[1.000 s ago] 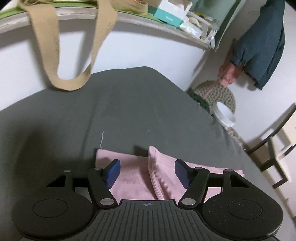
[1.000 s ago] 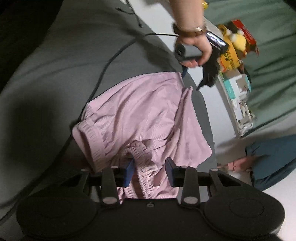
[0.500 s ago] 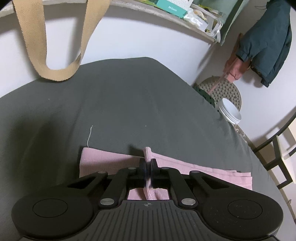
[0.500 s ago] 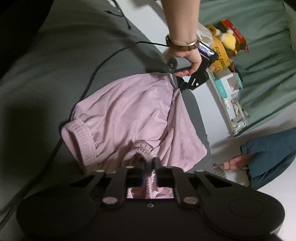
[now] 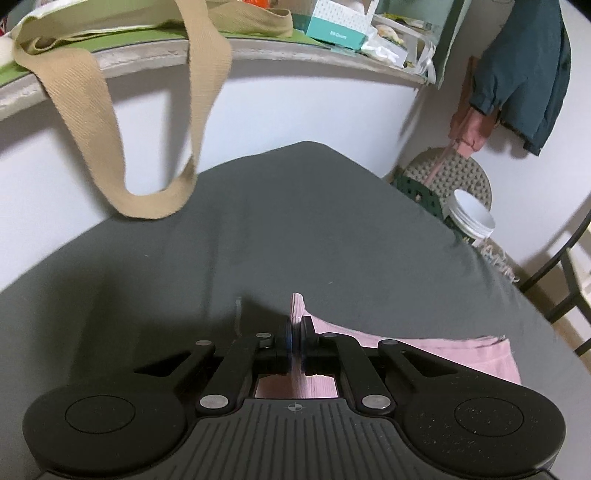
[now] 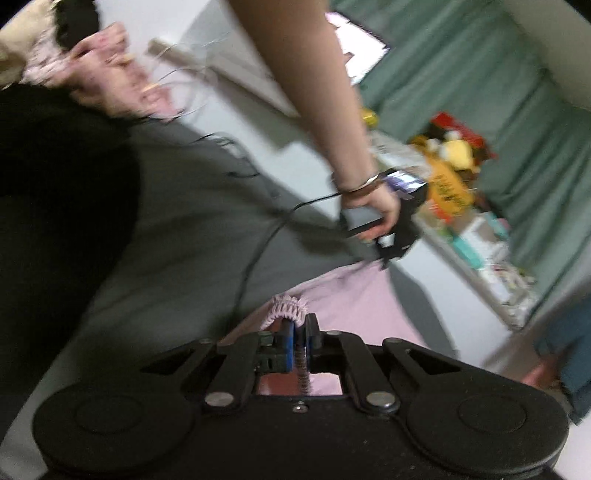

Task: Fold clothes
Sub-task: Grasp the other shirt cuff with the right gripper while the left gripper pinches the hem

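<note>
Left gripper (image 5: 295,334) clamped tight on a thin raised fold of the pink garment (image 5: 443,352), jaws all but touching. Right gripper (image 6: 300,332) likewise pinched closed on the gathered elastic waistband (image 6: 290,308) of the same garment. Garment spread over the dark grey bed cover (image 5: 295,229), toward its near edge, with one hem trailing right toward the bed's side edge. Seen blurred from the right wrist: a bare forearm and hand (image 6: 373,206) gripping the left tool. Above the bed's far edge, a ledge (image 5: 258,51) with a teal tissue box (image 5: 338,27), contents not discernible, beside a tan bag strap (image 5: 96,125) hanging down. Beyond the far right corner, a white tub (image 5: 471,216), inside hidden.
</note>
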The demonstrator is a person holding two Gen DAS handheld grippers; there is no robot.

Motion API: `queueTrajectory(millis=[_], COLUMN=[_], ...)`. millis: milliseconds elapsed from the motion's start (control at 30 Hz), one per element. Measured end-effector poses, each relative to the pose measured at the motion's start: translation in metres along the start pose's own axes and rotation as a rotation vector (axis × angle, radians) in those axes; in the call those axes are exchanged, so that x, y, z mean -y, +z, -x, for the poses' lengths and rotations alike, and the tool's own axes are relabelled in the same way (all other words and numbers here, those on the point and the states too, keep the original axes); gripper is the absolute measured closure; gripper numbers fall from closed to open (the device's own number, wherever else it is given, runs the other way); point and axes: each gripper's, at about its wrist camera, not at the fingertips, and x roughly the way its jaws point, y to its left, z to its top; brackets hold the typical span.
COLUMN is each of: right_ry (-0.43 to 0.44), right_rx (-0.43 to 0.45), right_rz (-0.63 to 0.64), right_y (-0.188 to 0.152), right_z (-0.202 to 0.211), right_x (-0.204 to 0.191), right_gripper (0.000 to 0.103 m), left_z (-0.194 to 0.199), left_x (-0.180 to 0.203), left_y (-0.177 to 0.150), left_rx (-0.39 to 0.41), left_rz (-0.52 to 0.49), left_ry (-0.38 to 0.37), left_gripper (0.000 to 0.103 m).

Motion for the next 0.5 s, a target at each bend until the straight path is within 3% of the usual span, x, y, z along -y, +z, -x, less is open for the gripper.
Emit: queueTrajectory(millis=[100, 267, 400, 500], right_ry=[0.07, 0.068, 0.091, 0.118], right_rx=[-0.015, -0.035, -0.076, -0.109], right_rz=[0.043, 0.093, 0.135, 0.163], right_y=[-0.002, -0.004, -0.008, -0.012], right_z=[-0.004, -0.005, -0.01, -0.014], right_x=[-0.006, -0.015, -0.025, -0.032], right_gripper=[0.097, 0.097, 0.097, 0.097], left_z=[0.003, 0.007, -0.004, -0.005], left_x=[-0.009, -0.027, -0.038, -0.044], left_y=[-0.001, -0.003, -0.011, -0.021], left_rx=[-0.002, 0.019, -0.014, 0.017], left_rz=[-0.006, 0.006, 0.006, -0.003], left_ry=[0.003, -0.003, 0.014, 0.016], left_gripper=[0.099, 0.099, 0.099, 0.099])
